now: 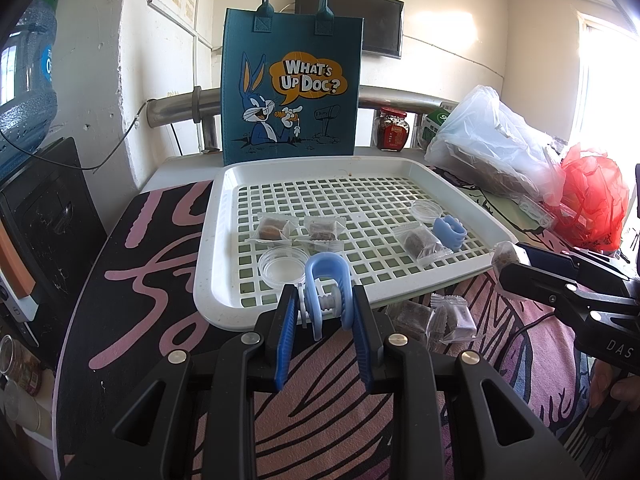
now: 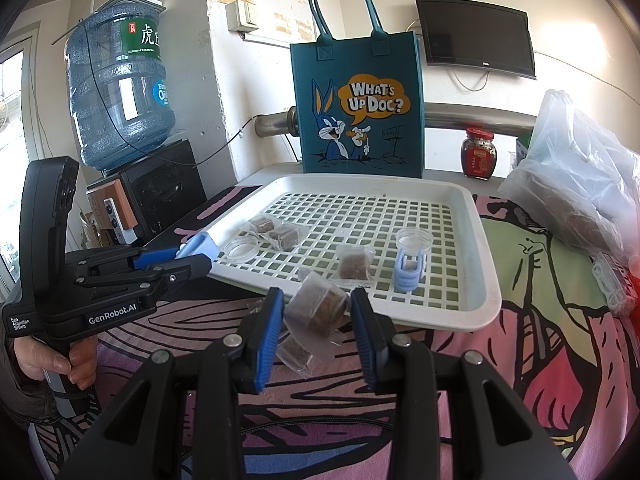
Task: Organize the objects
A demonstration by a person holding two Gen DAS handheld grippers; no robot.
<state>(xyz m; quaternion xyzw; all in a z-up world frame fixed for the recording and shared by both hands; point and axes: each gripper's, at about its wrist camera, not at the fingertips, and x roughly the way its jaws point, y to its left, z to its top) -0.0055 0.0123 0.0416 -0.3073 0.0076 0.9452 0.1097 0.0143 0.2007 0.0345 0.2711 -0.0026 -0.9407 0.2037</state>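
A white slotted tray (image 1: 400,168) (image 2: 476,216) lies on the table. My left gripper (image 1: 325,298) is shut on a light blue clip (image 1: 326,276) and holds it over the tray's front edge, by a clear round lid (image 1: 282,266). My right gripper (image 2: 316,300) is shut on a wrapped brown snack (image 2: 316,306) just off the tray's front edge. It shows at the right of the left wrist view (image 1: 506,254). In the tray lie three wrapped snacks (image 1: 274,229), a second blue clip (image 1: 450,232) (image 2: 408,274) and another clear lid (image 1: 426,210) (image 2: 414,240).
Two more wrapped snacks (image 1: 432,318) lie on the patterned cloth (image 1: 340,420) in front of the tray. A teal tote bag (image 1: 292,88) stands behind the tray. A red-lidded jar (image 2: 478,154), plastic bags (image 1: 496,144) and a red bag (image 1: 592,196) are at right. A water jug (image 2: 120,88) stands at left.
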